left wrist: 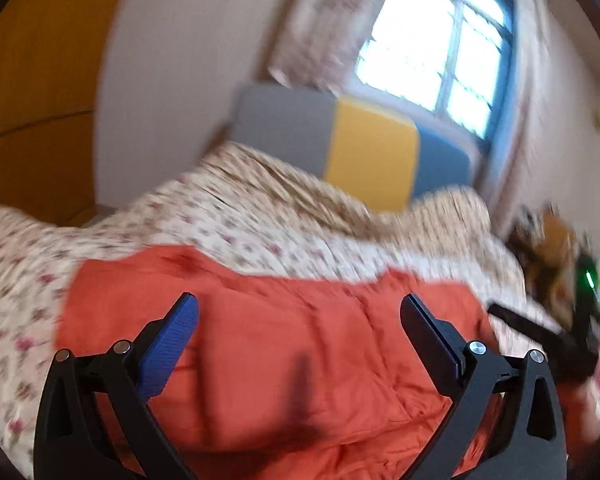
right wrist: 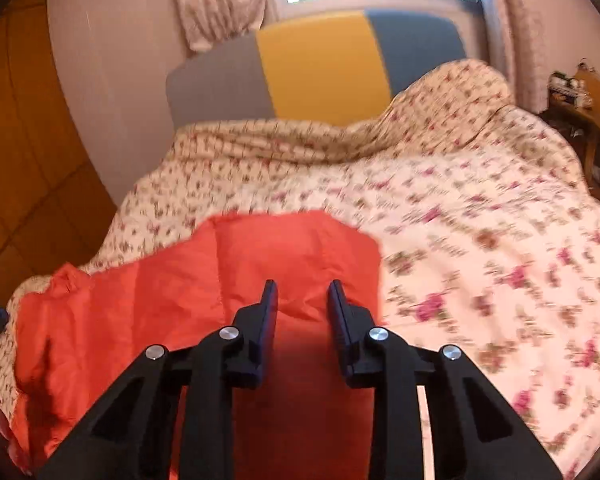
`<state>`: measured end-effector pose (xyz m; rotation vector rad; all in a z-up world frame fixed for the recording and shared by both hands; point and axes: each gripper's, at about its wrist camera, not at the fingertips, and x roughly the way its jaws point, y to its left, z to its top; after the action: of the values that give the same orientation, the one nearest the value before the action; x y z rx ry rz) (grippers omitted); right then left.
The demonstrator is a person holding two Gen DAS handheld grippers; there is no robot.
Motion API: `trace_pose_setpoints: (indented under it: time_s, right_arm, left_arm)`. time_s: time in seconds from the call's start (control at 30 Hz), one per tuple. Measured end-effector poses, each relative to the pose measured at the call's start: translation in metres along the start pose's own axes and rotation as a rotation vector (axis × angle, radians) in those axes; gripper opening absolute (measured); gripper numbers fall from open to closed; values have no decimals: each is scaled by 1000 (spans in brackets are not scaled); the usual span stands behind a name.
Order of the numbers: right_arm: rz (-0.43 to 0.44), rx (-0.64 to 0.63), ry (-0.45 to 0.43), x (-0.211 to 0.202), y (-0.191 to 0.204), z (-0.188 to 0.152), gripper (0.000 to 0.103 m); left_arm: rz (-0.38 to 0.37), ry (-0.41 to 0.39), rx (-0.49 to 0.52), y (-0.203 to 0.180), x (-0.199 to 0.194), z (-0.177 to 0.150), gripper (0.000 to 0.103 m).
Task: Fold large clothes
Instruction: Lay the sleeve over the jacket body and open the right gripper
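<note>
An orange padded garment (left wrist: 284,344) lies spread on the floral bed cover (left wrist: 228,220). My left gripper (left wrist: 300,312) is wide open above the garment, holding nothing. In the right wrist view the same garment (right wrist: 204,280) lies at the near left of the bed. My right gripper (right wrist: 302,296) is over its right part, jaws partly open with orange cloth between and under them; I cannot tell if the pads touch it. The right gripper's body shows at the left view's right edge (left wrist: 580,320).
The bed's floral cover (right wrist: 480,240) stretches right and far. A grey, yellow and blue headboard (right wrist: 320,68) stands behind it under a window (left wrist: 432,48) with curtains. A wooden wardrobe (right wrist: 16,160) is on the left. A cluttered bedside table (right wrist: 580,104) stands far right.
</note>
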<state>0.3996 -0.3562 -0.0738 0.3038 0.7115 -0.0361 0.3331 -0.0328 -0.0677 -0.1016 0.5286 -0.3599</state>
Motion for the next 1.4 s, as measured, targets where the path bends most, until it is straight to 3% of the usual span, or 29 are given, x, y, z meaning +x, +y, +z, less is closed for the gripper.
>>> trace_pose_setpoints:
  time_s: [0.1, 0.3, 0.47, 0.67, 0.73, 0.87, 0.97, 1.07, 1.4]
  right_arm:
    - [26, -86, 19, 17, 19, -14, 26]
    - [-5, -138, 4, 25, 29, -57, 26]
    - [-41, -146, 56, 43, 28, -58, 26]
    - [-34, -131, 52, 31, 24, -57, 29]
    - [-28, -114, 11, 14, 25, -51, 39]
    - [55, -126, -57, -10, 45, -42, 39]
    - [102, -155, -5, 4, 66, -39, 39]
    - [65, -177, 57, 33, 78, -47, 42]
    - [3, -227, 59, 54, 85, -64, 42]
  left_arm:
    - [16, 86, 50, -10, 29, -7, 100]
    - [172, 166, 102, 16, 60, -20, 100]
    - [88, 222, -12, 53, 80, -42, 100]
    - [96, 244, -10, 53, 82, -45, 100]
    - [96, 243, -12, 54, 82, -44, 100]
    - [99, 242, -12, 54, 83, -45, 100]
    - [99, 240, -12, 54, 82, -46, 100]
    - [98, 240, -13, 54, 82, -46, 100]
    - [106, 241, -10, 52, 84, -46, 100]
